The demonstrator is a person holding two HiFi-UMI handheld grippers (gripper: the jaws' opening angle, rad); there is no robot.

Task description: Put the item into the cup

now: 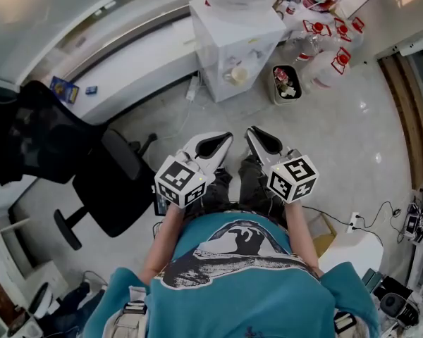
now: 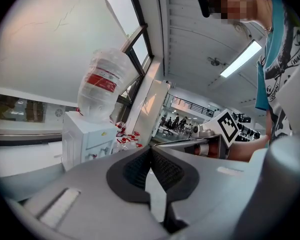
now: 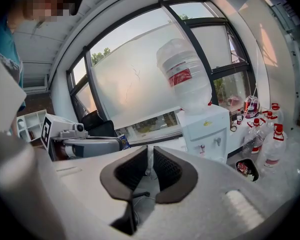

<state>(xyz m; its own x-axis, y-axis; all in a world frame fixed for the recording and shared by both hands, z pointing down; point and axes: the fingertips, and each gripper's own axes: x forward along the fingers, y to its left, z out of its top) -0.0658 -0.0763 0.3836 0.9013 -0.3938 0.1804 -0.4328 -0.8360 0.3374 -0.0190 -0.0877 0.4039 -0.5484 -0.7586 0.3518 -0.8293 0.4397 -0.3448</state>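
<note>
I hold both grippers close in front of my waist, pointing forward over the floor. My left gripper (image 1: 228, 137) (image 2: 150, 150) is shut, its dark pads meeting at the tips with nothing between them. My right gripper (image 1: 251, 131) (image 3: 149, 150) is also shut and empty. Ahead stands a white water dispenser (image 1: 233, 37) (image 2: 87, 134) (image 3: 205, 126) with a large bottle on top. A small pale round thing (image 1: 238, 74), possibly a cup, sits at its front under the taps. I can make out no loose item for the cup.
A black bin (image 1: 285, 83) with rubbish stands right of the dispenser, beside several red-capped water bottles (image 1: 335, 48). A black office chair (image 1: 106, 182) is at my left, by a long white desk (image 1: 127, 65). Cables and a power strip (image 1: 354, 221) lie at my right.
</note>
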